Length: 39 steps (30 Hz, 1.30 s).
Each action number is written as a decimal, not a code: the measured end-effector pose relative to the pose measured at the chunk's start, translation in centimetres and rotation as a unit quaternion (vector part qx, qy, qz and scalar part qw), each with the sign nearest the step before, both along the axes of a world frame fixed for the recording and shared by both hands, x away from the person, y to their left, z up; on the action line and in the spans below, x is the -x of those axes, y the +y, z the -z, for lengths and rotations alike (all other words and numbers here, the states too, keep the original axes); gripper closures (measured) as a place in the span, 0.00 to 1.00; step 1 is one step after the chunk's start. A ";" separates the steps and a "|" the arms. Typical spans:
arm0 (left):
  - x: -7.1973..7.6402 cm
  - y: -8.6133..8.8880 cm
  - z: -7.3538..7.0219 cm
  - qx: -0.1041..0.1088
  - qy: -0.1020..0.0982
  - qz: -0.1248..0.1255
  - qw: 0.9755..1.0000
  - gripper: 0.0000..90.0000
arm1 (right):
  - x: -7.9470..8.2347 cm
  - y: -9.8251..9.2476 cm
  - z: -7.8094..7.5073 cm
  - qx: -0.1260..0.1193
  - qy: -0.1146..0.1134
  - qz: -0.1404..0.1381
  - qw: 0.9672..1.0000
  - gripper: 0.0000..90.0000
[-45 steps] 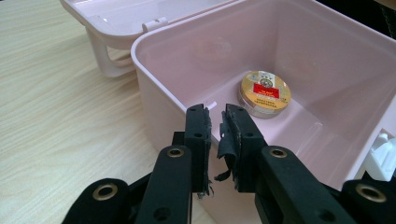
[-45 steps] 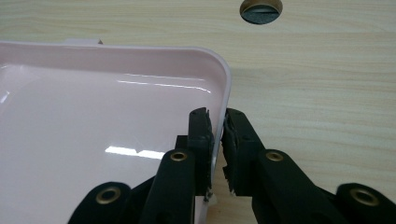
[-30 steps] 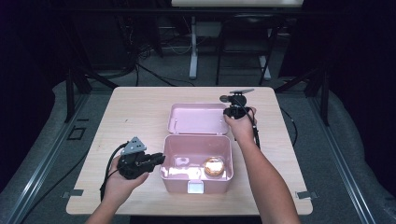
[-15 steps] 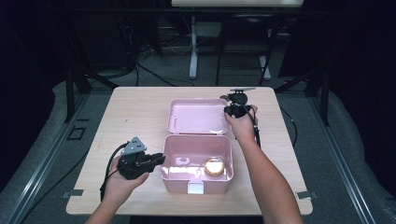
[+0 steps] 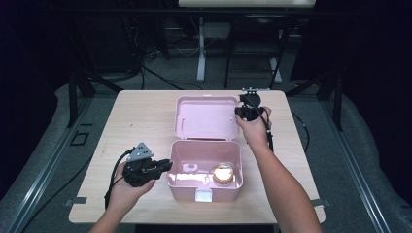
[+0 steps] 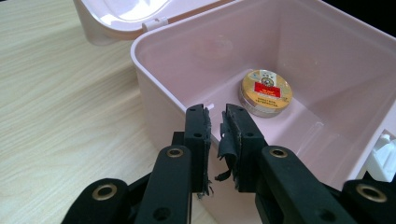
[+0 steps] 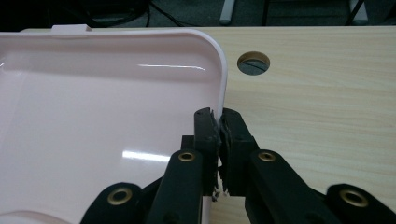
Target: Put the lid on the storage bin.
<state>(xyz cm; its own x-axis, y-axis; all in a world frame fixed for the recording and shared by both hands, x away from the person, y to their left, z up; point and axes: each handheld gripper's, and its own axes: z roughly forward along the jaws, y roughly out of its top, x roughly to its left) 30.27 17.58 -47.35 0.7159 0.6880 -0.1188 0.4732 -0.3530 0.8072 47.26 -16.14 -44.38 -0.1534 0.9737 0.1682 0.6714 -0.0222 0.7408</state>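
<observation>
A pink plastic box point(image 5: 226, 193) stands open near the table's front edge. Inside it, toward the right, lies a round gold tin point(image 5: 223, 173) with a red label point(image 6: 265, 92). My left gripper point(image 5: 167, 165) is at the box's left wall point(image 6: 154, 93), one jaw outside and one inside point(image 6: 215, 126), shut on the rim. The hinged lid point(image 5: 206, 116) leans back behind the box. My right gripper point(image 5: 239, 110) is shut on the lid's right rim point(image 7: 223, 79), which runs down between its tips point(image 7: 218, 121).
The light wooden table point(image 5: 131, 121) has bare room left of the box and a round cable hole point(image 7: 253, 63) beyond the lid's corner. A white latch point(image 5: 203, 195) sits on the box's front wall. Dark floor and stand legs surround the table.
My right gripper has risen a little with the lid's rim in it, and the lid now stands tilted higher at its far edge. The left gripper has kept still.
</observation>
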 end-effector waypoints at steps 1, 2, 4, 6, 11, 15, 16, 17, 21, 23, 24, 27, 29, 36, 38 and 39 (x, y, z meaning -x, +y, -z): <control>0.0 0.1 0.0 -0.002 0.000 0.002 1.000 0.88 | 0.1 0.0 -0.1 -0.002 -0.002 0.000 1.000 0.96; -0.1 0.1 0.0 -0.001 0.001 0.002 1.000 0.88 | 0.2 -0.1 -0.3 -0.005 -0.004 -0.001 1.000 0.96; -0.1 0.1 0.0 0.001 0.002 0.002 1.000 0.88 | 0.5 -0.2 -0.7 -0.011 -0.009 -0.002 1.000 0.96; -0.1 0.1 0.0 0.003 0.003 0.001 1.000 0.88 | 0.9 -0.3 -1.1 -0.004 -0.017 -0.008 1.000 0.96; -0.1 0.0 0.0 0.001 0.004 0.000 1.000 0.88 | 1.7 -0.5 -2.1 -0.007 -0.031 -0.019 0.999 0.97; -0.1 0.1 0.0 0.002 0.003 0.001 1.000 0.88 | 2.6 -0.6 -2.8 -0.004 -0.047 -0.025 0.999 0.97; -0.1 0.0 0.0 0.005 0.006 -0.003 1.000 0.88 | 3.1 -0.6 -3.1 0.000 -0.057 -0.029 0.998 0.97; -0.1 0.0 0.0 0.005 0.006 -0.003 1.000 0.88 | 3.1 -0.6 -3.1 0.000 -0.057 -0.029 0.998 0.97; -0.2 0.1 0.0 0.007 0.011 -0.002 1.000 0.88 | 4.3 -0.7 -3.7 -0.006 -0.075 -0.034 0.997 0.97; -0.2 0.1 0.0 0.009 0.011 -0.001 1.000 0.88 | 4.5 -0.8 -3.8 -0.005 -0.080 -0.037 0.996 0.97; -0.2 0.1 0.0 0.010 0.013 -0.003 1.000 0.88 | 4.7 -0.8 -3.9 -0.005 -0.083 -0.039 0.996 0.97; -0.3 0.1 -0.1 0.009 0.018 -0.001 1.000 0.88 | 5.2 -0.9 -4.1 -0.004 -0.094 -0.045 0.995 0.97; -0.3 0.1 -0.1 0.009 0.018 -0.002 1.000 0.88 | 5.3 -0.9 -4.2 -0.004 -0.096 -0.046 0.994 0.97; -0.4 0.2 0.0 0.012 0.018 -0.001 1.000 0.87 | 6.3 -0.9 -4.6 -0.007 -0.107 -0.056 0.993 0.97; -0.4 0.2 0.0 0.013 0.019 -0.002 1.000 0.87 | 6.5 -0.9 -4.7 -0.003 -0.110 -0.058 0.992 0.97; -0.4 0.2 0.0 0.013 0.019 -0.002 1.000 0.87 | 6.6 -0.9 -4.7 -0.003 -0.113 -0.058 0.992 0.97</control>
<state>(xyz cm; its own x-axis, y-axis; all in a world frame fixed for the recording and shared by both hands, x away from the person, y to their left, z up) 30.67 17.77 -47.33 0.7078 0.6872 -0.1635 0.5045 -0.3297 0.7980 40.63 -17.05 -39.69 -0.2983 0.9464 0.1235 0.4867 0.0396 0.8727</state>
